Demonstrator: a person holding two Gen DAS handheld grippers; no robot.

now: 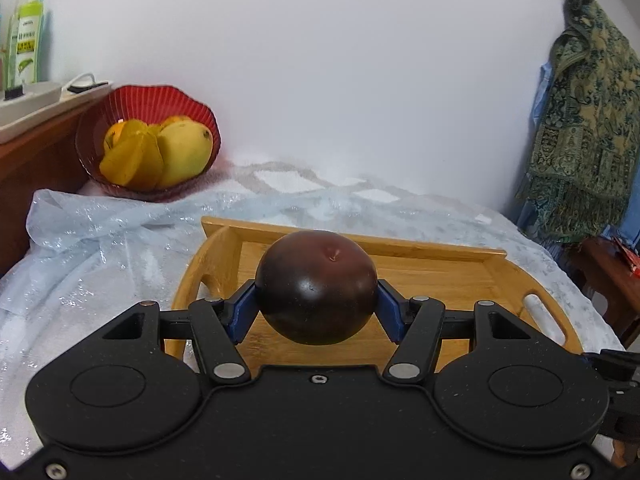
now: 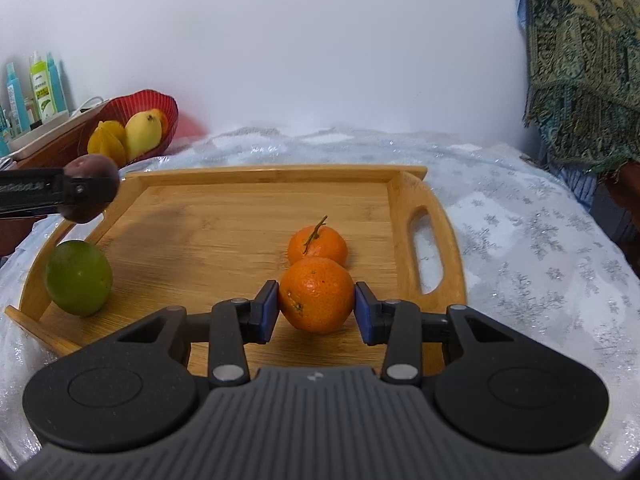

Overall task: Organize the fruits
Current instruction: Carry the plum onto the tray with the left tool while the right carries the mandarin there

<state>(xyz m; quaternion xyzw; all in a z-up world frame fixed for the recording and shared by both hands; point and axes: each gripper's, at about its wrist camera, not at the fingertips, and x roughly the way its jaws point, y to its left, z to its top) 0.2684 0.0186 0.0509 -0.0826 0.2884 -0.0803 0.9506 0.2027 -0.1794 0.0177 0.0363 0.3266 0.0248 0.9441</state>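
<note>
My left gripper (image 1: 316,300) clamps a smooth, slippery dark plum (image 1: 316,286) at its widest girth; my right gripper (image 2: 316,306) squeezes a soft tangerine (image 2: 316,294) above the tray's (image 2: 404,188) near edge.

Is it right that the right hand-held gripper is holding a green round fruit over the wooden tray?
No. The right hand-held gripper holds an orange mandarin, not a green fruit. The green round fruit sits loose on the wooden tray, as the right wrist view shows.
</note>
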